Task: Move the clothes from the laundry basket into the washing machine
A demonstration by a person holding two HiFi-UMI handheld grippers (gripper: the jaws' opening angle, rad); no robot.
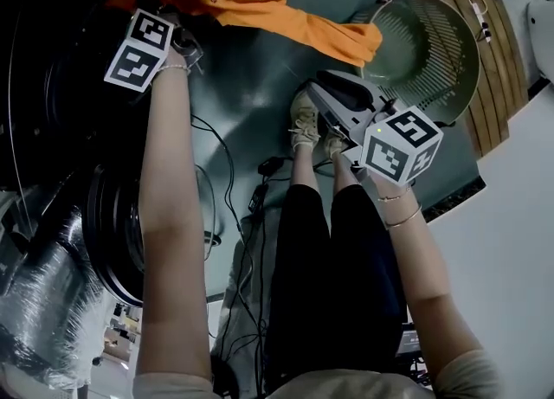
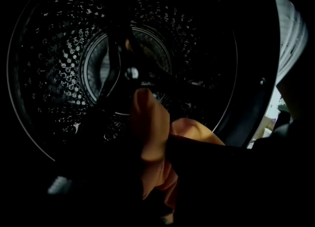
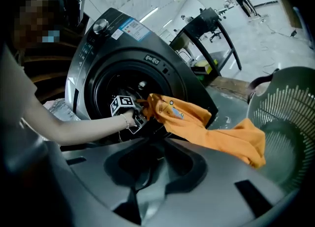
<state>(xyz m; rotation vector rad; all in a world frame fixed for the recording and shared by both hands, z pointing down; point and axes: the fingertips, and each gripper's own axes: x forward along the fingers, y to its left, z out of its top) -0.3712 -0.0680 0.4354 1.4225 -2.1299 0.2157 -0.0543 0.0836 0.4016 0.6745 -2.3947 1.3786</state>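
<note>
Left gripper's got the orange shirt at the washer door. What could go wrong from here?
1. Only the pinched end of the orange shirt is at the drum's mouth; the rest hangs outside toward the laundry basket. Released now, it would likely slide out.
2. The left gripper holds just a fold, so the grip may slip.

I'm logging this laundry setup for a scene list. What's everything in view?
washing machine: one, dark grey, front-loading, at left
orange shirt: one, orange, stretched from the drum mouth toward the basket
laundry basket: one, green, looks empty, on the floor at right
cables: several, black, on the floor by the feet
foil hose: one, silver, beside the machine
shoes: two, beige, on the floor
left gripper: one, shut on the orange shirt
right gripper: one, open, empty, near the basket
</note>
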